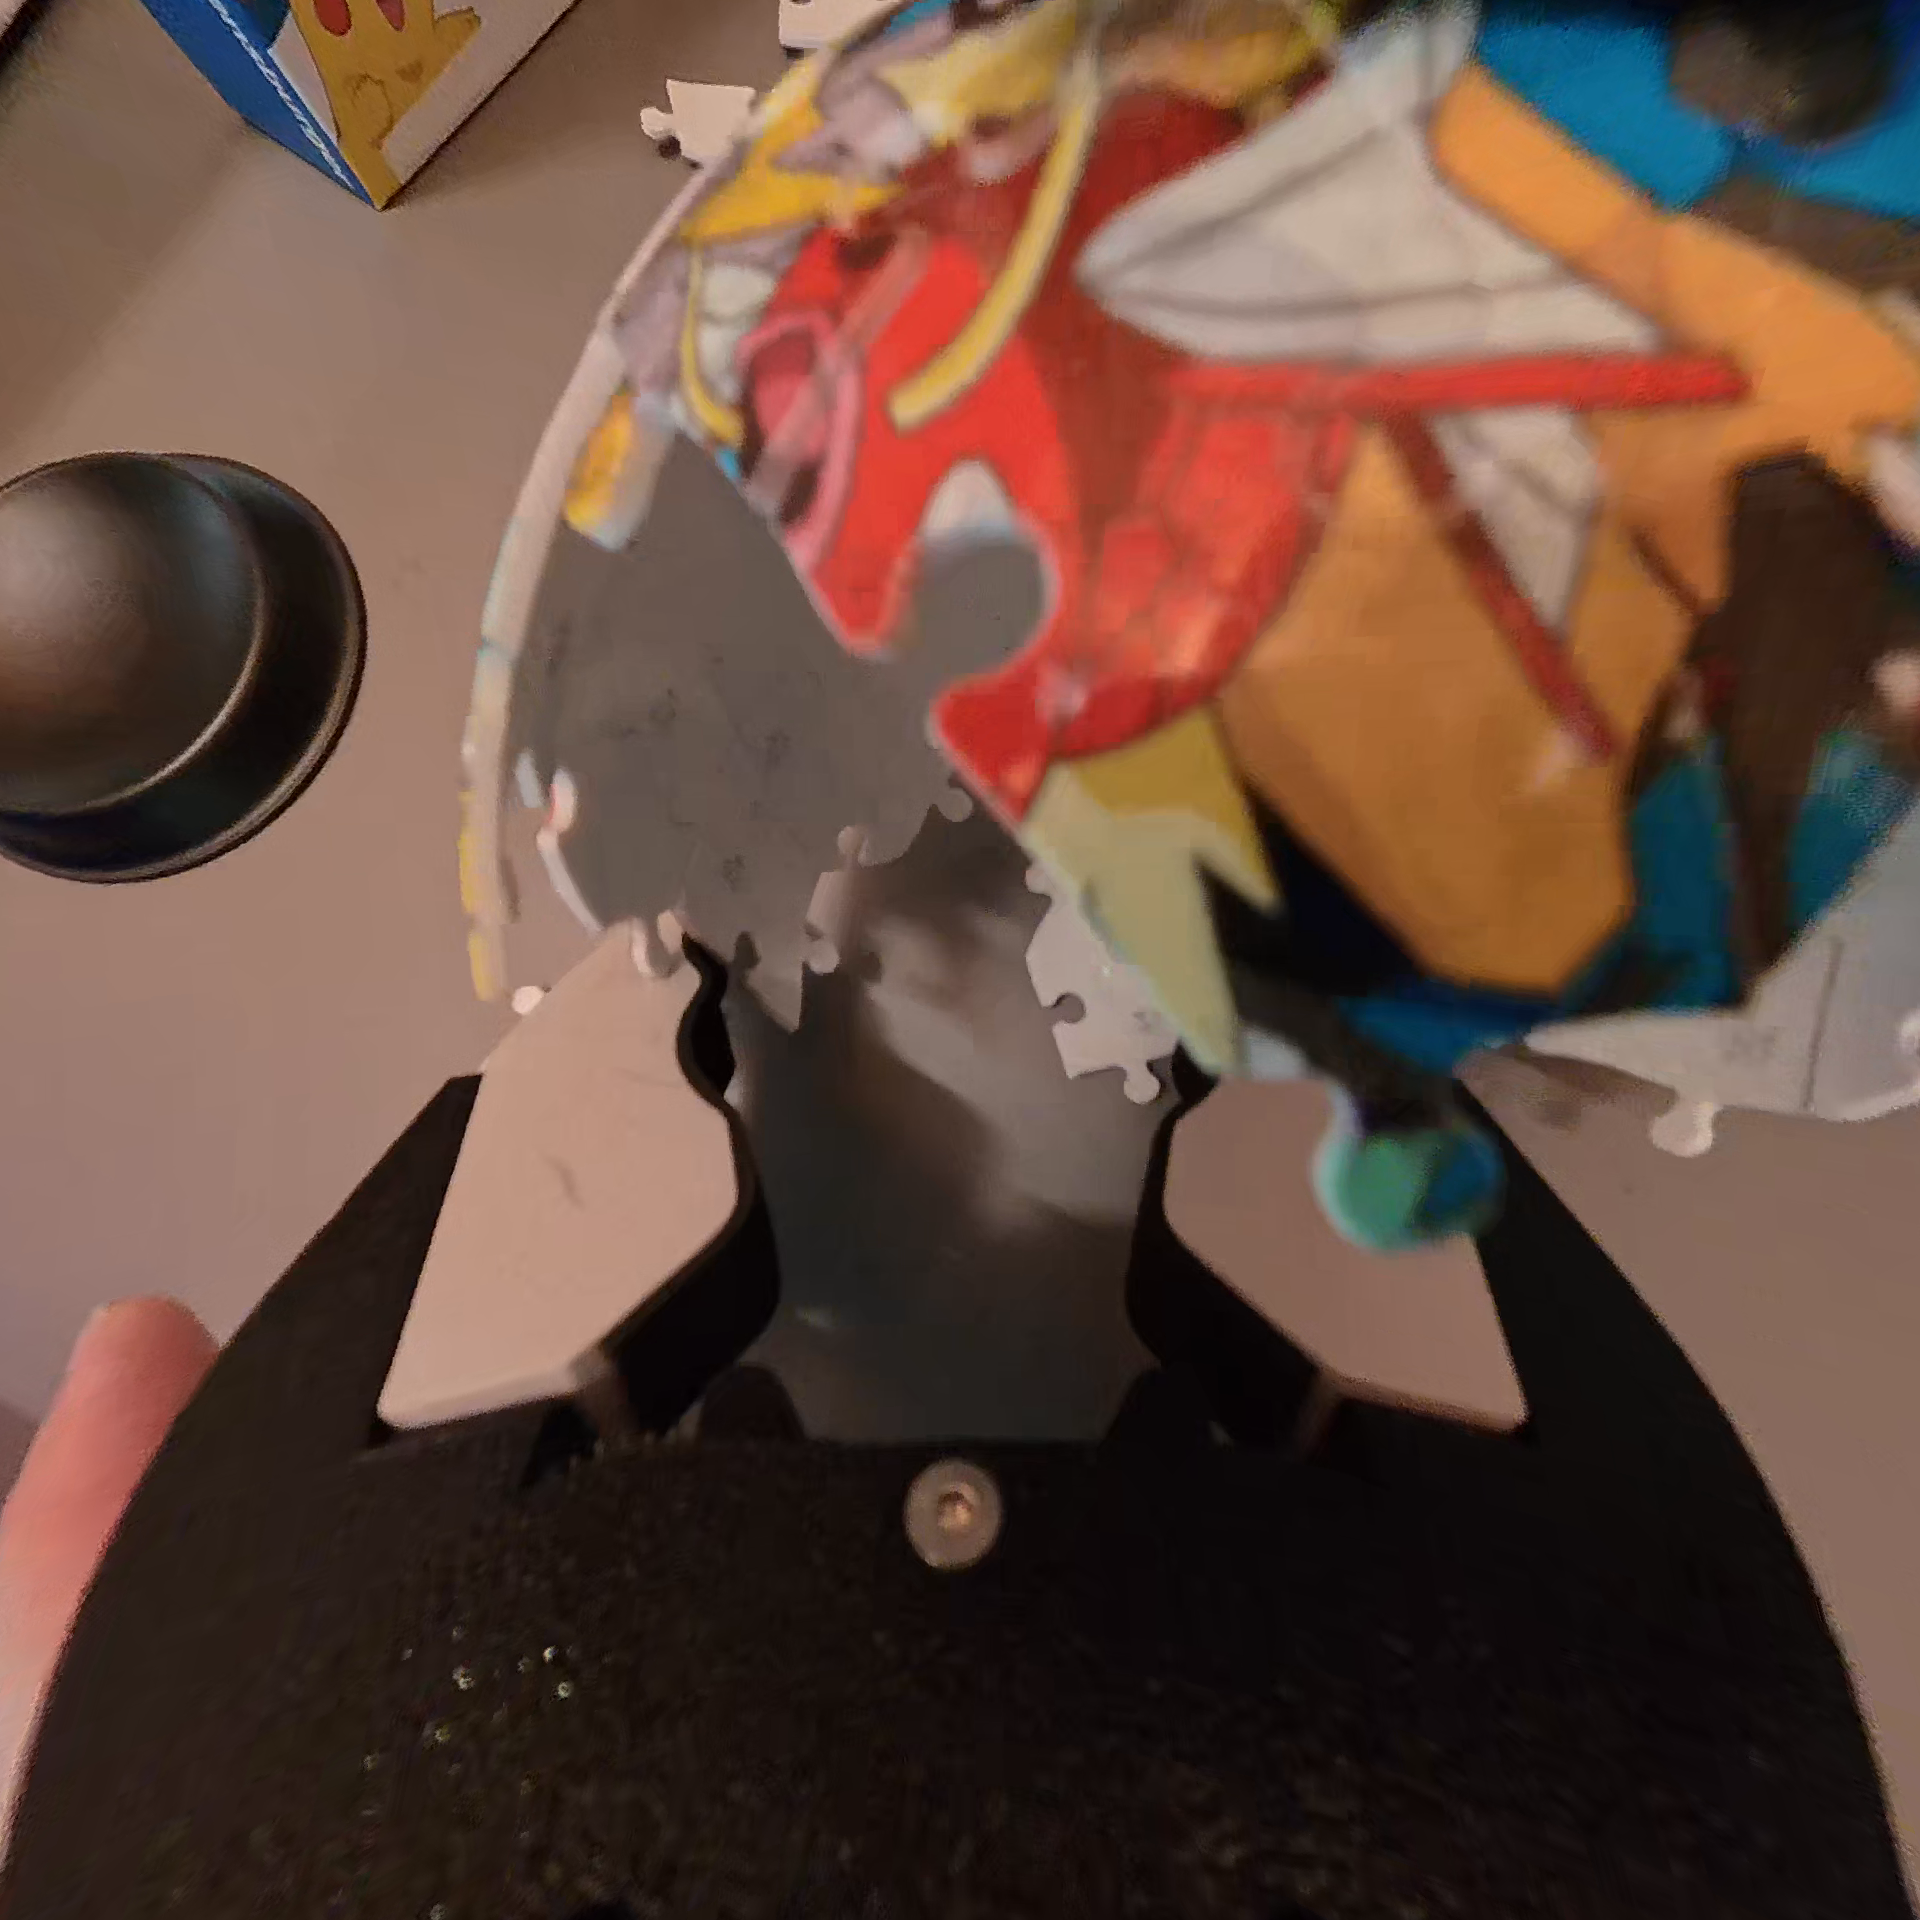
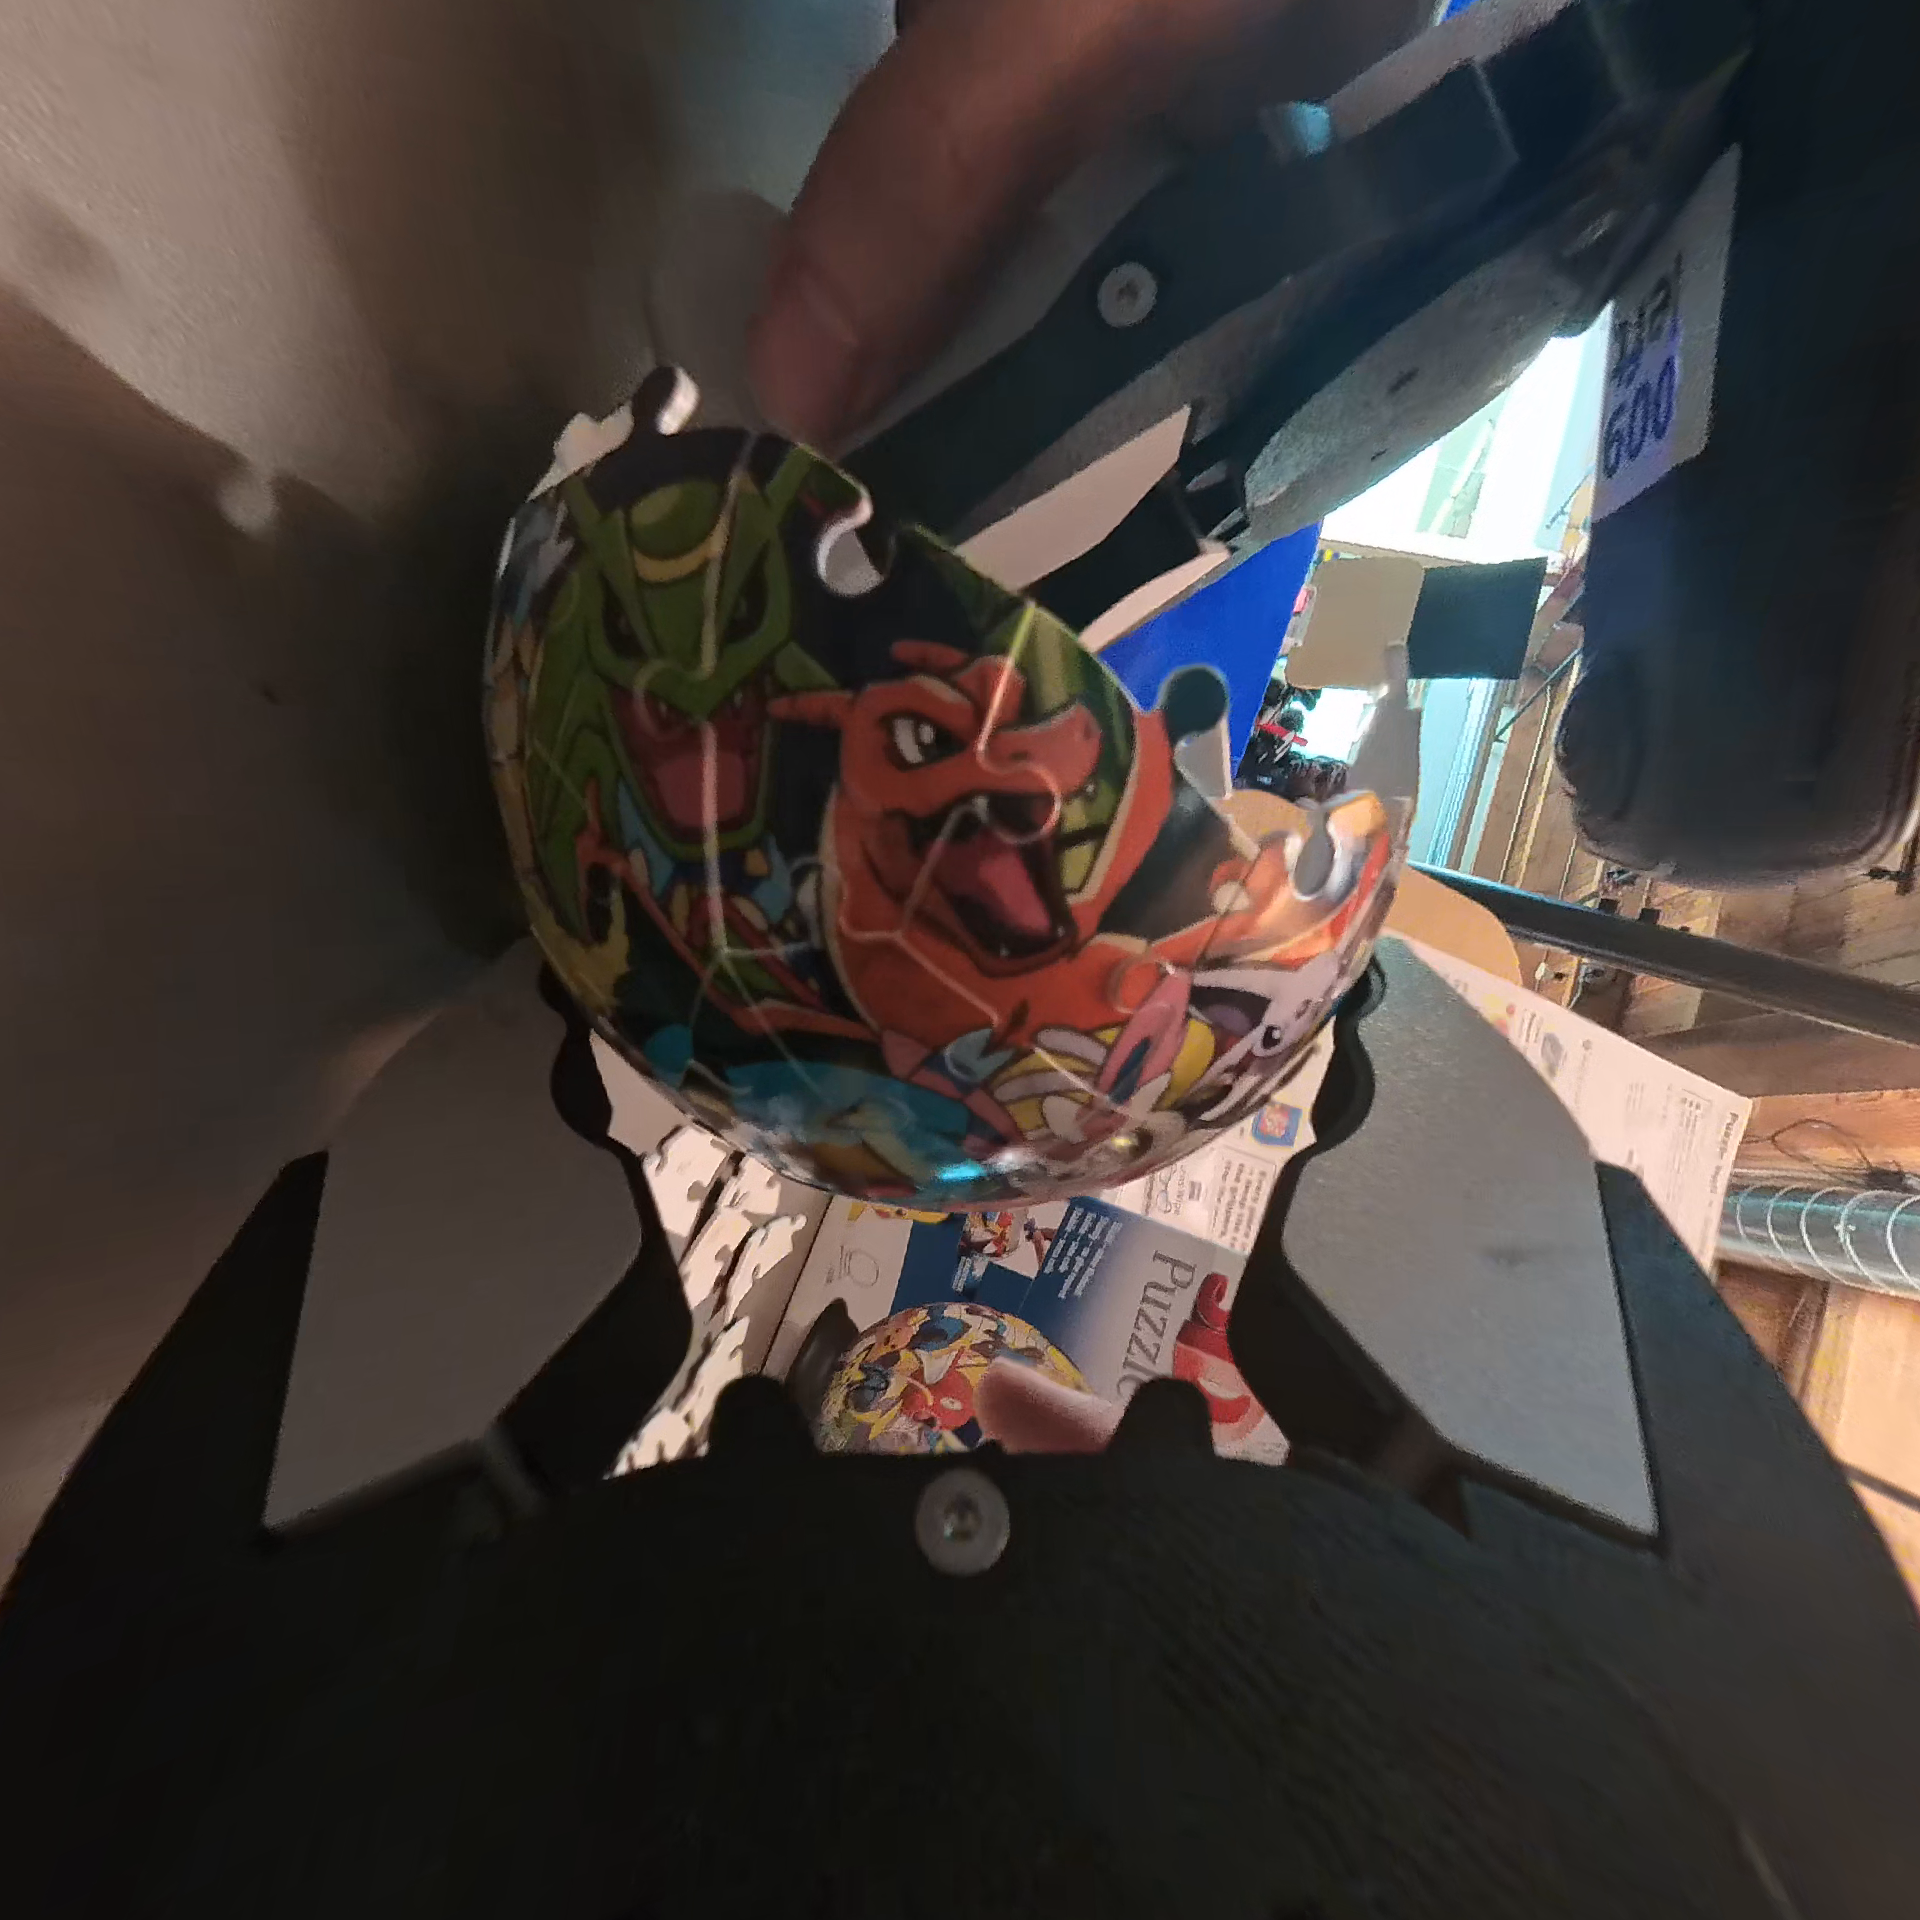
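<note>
a workshop or lab-like workroom: past the table [image 1: 260,343] stand bare wooden walls [image 2: 1558,831], a ribbed metal duct [image 2: 1818,1226] and stacked cardboard [image 2: 1351,613]. a puzzle box [image 2: 1039,1278] and loose white puzzle pieces [image 2: 717,1247] lie on the table.

Two grippers: left gripper [image 1: 935,1039], right gripper [image 2: 961,1039]. One half-built puzzle ball [image 2: 883,831]. One black stand [image 1: 156,665] at 9 o'clock. One puzzle box [image 2: 1091,1278]. Loose white pieces [image 2: 717,1247], count unclear.
</note>
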The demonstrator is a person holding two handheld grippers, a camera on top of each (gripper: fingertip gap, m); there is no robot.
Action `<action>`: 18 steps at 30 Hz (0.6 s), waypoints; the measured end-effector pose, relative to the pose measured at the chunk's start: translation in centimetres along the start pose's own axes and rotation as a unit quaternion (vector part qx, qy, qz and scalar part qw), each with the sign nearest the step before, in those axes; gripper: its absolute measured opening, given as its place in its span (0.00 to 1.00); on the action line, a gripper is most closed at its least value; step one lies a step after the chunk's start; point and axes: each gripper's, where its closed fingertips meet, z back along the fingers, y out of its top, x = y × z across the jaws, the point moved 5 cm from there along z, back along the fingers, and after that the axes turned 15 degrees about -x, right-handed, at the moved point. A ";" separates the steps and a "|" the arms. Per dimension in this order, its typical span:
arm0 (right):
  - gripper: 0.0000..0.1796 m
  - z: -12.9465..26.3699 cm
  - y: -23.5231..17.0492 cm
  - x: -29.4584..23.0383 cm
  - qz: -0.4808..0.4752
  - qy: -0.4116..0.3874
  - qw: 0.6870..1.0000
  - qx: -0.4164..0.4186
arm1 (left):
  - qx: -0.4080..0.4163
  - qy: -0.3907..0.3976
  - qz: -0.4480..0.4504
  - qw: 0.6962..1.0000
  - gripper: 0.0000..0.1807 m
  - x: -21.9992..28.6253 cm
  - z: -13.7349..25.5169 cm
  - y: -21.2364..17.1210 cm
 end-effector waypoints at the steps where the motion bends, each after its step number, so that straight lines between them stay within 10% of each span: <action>1: 0.74 0.0 0.0 0.0 -0.003 -0.002 1.000 -0.003 | 0.003 0.005 -0.003 1.000 0.47 0.0 0.0 0.0; 18: 0.74 1.1 -0.3 -0.6 -0.043 -0.045 0.992 -0.106 | 0.059 -0.143 0.154 0.976 0.47 -0.8 2.3 -0.4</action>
